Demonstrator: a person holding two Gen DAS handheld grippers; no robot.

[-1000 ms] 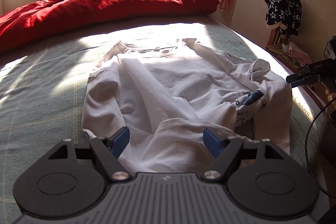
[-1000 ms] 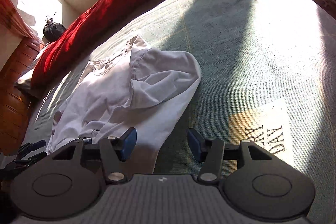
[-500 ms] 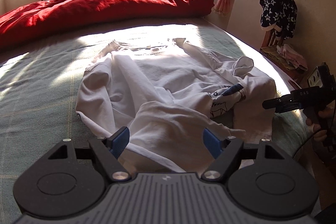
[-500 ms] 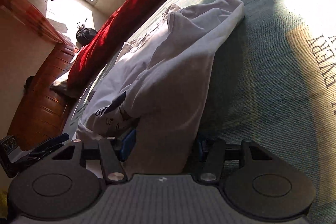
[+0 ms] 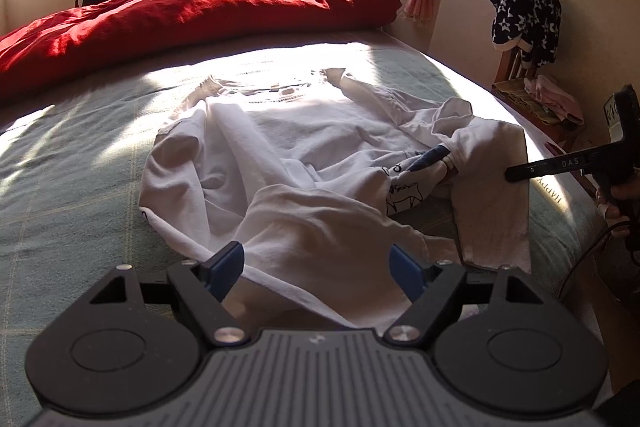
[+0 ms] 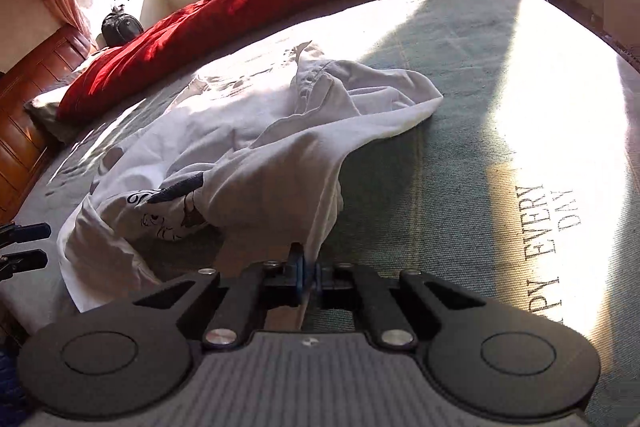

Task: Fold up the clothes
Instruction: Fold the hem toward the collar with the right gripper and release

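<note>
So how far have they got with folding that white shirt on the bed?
Barely begun. Done: the white shirt lies on the bed, but rumpled, with no neat fold showing. In hand: the right hand-held gripper is shut on the shirt's edge, lifting that part; the left hand-held gripper is open over the near hem. Left: smoothing it flat and all the folds.

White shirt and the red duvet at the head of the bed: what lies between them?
Only bare green bedsheet, partly sunlit, separates the white shirt from the red duvet. Both wrist views show this.
</note>
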